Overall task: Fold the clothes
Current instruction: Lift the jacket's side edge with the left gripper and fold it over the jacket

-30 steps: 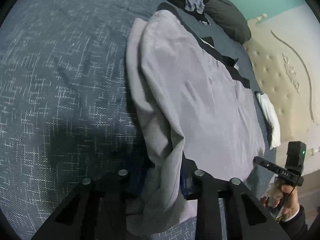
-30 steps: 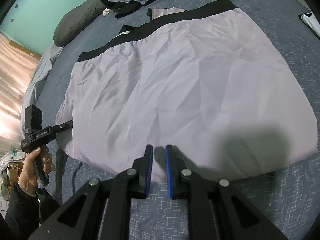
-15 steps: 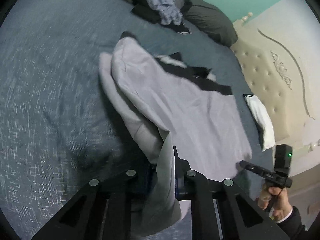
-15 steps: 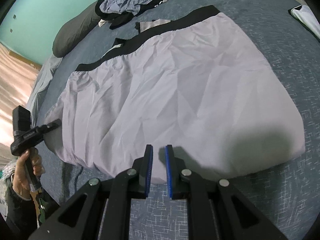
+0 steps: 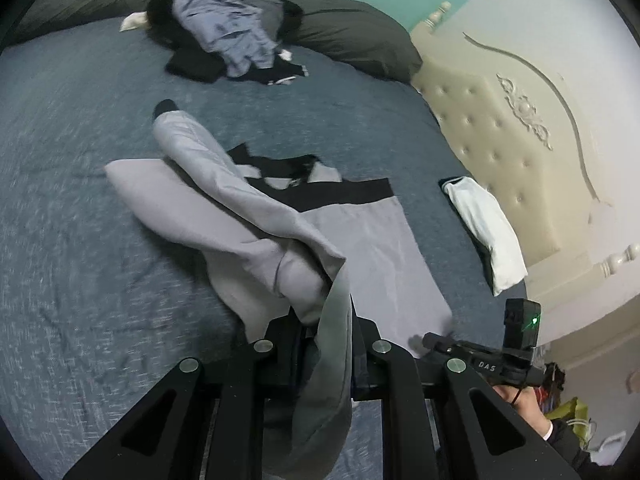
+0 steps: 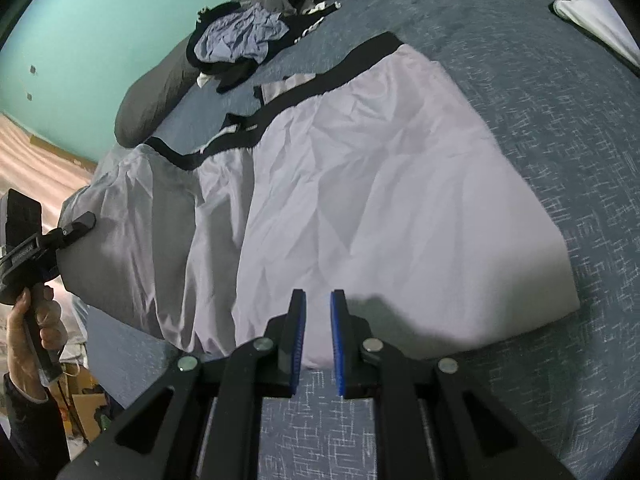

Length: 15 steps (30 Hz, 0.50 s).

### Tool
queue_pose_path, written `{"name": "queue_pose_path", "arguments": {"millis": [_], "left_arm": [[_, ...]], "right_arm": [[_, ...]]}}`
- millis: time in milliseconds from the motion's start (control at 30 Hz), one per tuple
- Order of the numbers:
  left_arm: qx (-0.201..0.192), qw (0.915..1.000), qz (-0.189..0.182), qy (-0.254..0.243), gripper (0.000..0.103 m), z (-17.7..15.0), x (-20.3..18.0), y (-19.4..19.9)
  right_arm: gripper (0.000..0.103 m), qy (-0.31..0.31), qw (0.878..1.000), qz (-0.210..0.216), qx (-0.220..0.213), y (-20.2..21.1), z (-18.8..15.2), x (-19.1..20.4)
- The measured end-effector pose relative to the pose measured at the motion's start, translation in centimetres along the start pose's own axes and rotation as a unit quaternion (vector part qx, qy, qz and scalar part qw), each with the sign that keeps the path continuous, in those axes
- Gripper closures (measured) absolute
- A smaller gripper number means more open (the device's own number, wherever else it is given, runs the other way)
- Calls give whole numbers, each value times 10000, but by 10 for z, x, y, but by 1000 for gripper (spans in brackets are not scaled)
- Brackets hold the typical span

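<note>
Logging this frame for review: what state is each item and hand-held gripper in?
Grey garment: spread on the bed, one side lifted and bunched.
Left hand-held gripper: shut on the grey garment's edge.
Right hand-held gripper: open at the garment's near hem, gripping nothing.
Clothes pile: crumpled, unfolded.
White garment: folded by the headboard.

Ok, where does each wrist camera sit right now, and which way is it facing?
Left wrist: on the left tongs, facing across the bed toward the headboard; shut on the grey garment; right tongs and hand at lower right.
Right wrist: on the right tongs, low at the garment's near hem, facing the pillow and teal wall; slightly open; left tongs and hand at left.
Shared: the garment and the clothes pile.
</note>
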<state>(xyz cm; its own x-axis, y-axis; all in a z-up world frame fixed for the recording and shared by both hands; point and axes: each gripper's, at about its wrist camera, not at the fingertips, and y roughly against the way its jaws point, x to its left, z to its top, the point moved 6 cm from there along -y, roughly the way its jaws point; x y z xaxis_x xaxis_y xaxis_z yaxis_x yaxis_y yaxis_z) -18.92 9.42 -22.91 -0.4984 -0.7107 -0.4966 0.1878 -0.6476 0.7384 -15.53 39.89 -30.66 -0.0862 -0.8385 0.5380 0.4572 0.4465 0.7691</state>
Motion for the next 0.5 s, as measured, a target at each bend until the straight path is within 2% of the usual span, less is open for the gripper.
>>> {"name": "queue_pose_path", "arguments": {"millis": [267,500], "left_arm": [[109,9990,31,-430,87,17,-67,-24],[315,9964,-66,-785,87,32,-139,-73]], "right_arm": [[93,-173,9994,239,-186,23,6,-22],[93,-323,9982,351,-370,44,14,-44]]}}
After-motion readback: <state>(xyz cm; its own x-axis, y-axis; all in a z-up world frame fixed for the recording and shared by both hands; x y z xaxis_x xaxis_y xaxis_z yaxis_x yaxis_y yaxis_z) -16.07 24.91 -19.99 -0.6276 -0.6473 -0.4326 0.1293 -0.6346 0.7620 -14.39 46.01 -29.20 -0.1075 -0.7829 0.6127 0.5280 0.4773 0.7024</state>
